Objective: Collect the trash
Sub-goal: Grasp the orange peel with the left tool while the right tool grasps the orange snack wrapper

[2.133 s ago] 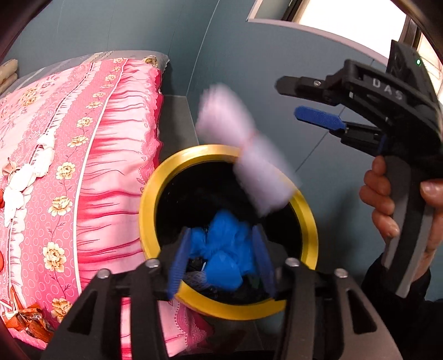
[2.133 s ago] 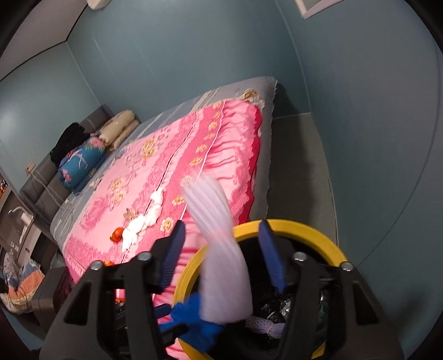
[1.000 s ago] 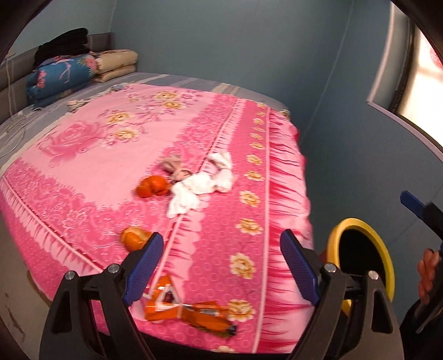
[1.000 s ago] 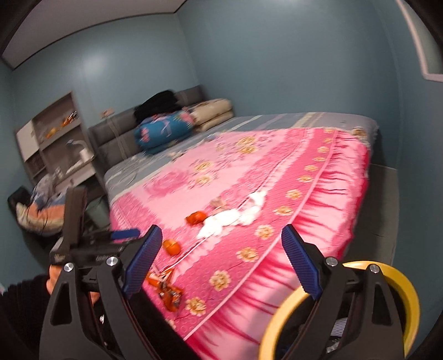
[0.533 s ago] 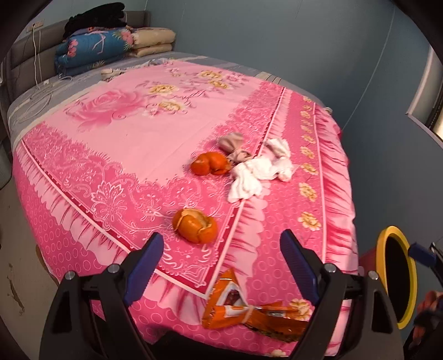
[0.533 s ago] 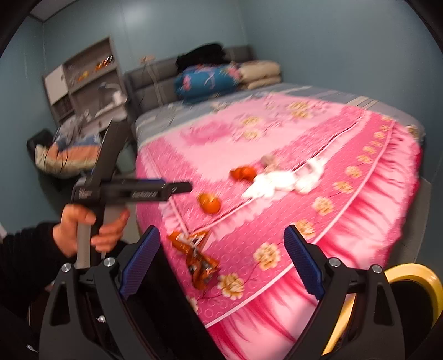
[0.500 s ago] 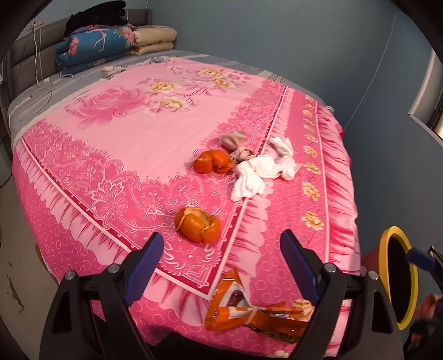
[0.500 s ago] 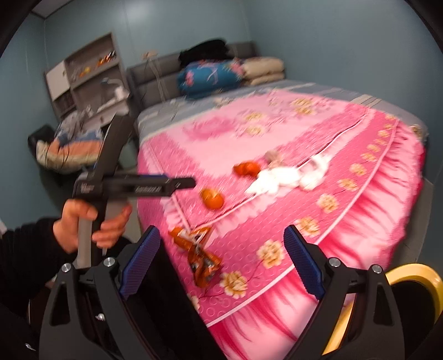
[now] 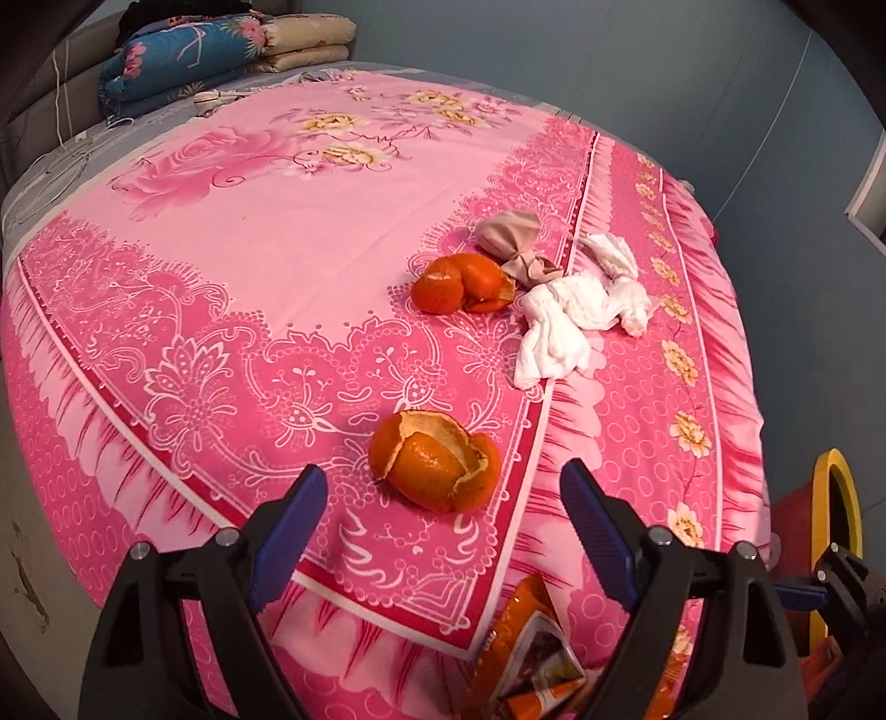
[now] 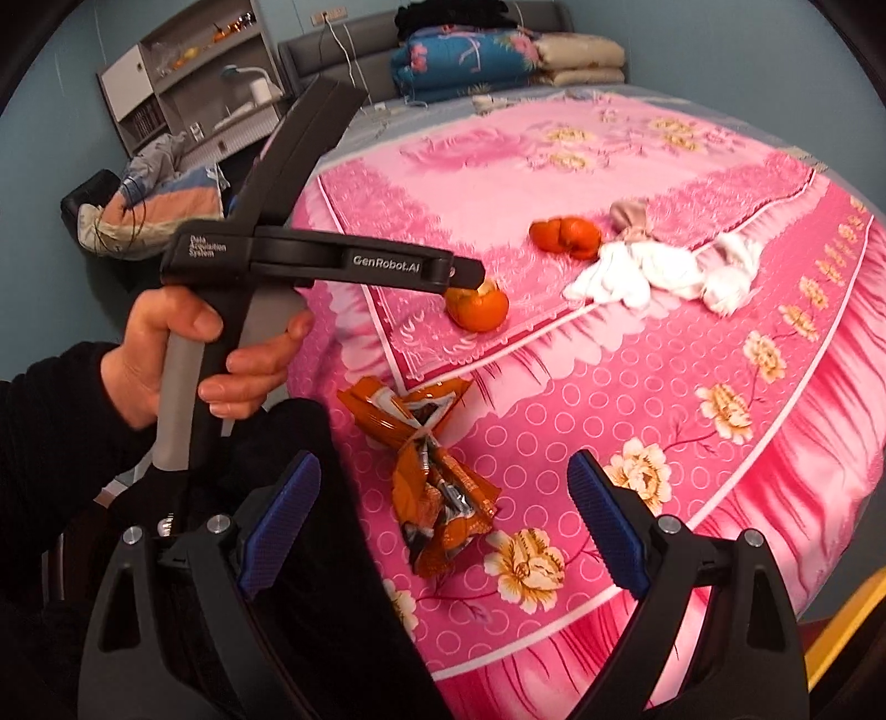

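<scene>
Bed [image 9: 277,232]: lying under a pink floral cover that is spreading across most of both views, with all the litter sitting near its foot corner.
Folded bedding [image 9: 221,44]: stacking up blue and beige at the far head end.
Trash bin [image 9: 830,498]: showing only its yellow rim, standing on the floor just beside the bed's corner.
White tissues [image 9: 576,310]: lying crumpled in a loose string, with a beige wad [image 9: 509,238] touching their far end.
Orange wrapper [image 10: 432,476]: sprawling crumpled at the bed's edge, nearest the person.
Far orange peel [image 9: 459,282]: resting just beside the beige wad.
Near orange peel [image 9: 437,465]: sitting split open, apart from the tissues.
Left gripper [image 9: 437,515]: hovering spread wide and gripping nothing, the near peel lying just ahead of its blue pads.
Right gripper [image 10: 443,520]: gaping wide and carrying nothing, the wrapper lying between its fingertips in the view.
Left hand [image 10: 194,354]: wrapping around its gripper's grey handle.
</scene>
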Motion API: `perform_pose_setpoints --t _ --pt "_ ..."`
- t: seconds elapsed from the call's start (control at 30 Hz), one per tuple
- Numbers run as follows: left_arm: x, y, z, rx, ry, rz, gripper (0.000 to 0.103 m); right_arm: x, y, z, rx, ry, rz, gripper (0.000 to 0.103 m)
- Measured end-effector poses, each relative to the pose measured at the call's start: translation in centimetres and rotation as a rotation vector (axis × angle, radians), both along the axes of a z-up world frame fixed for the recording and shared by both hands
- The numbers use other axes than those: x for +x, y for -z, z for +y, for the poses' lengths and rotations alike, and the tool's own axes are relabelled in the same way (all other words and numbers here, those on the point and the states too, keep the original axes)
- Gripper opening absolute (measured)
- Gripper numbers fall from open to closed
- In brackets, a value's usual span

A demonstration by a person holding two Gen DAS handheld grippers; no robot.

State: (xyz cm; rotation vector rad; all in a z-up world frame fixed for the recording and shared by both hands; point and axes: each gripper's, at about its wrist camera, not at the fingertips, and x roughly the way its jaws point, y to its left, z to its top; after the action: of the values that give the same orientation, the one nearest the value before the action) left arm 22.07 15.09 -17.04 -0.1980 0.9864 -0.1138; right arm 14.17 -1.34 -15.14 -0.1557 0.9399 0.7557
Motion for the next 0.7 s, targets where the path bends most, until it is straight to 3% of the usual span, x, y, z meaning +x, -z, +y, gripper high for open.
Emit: perform_pose_setpoints --t 0.13,0.23,0.43,0.63,0.7 --pt "1.1 1.0 -0.2 -0.001 0.011 0.021 0.082 0.8 1.3 0.9 -0.025 -0.009 0.016 0.087" --pt "1.8 1.7 -0.4 -0.010 0.023 0.033 0.076 1.3 2.3 1.6 -0.052 -0.017 0.020 0.086" --pt "2.5 2.9 -0.6 -0.012 0.035 0.051 0.055 2.1 3.6 2.3 -0.085 -0.019 0.051 0.072" --pt "2.5 2.9 -0.6 -0.016 0.035 0.039 0.045 2.6 4.8 3.0 -0.118 -0.030 0.087 0.048" --pt "2.4 2.8 -0.4 -0.024 0.033 0.041 0.043 2.6 4.9 3.1 -0.121 -0.033 0.088 0.045"
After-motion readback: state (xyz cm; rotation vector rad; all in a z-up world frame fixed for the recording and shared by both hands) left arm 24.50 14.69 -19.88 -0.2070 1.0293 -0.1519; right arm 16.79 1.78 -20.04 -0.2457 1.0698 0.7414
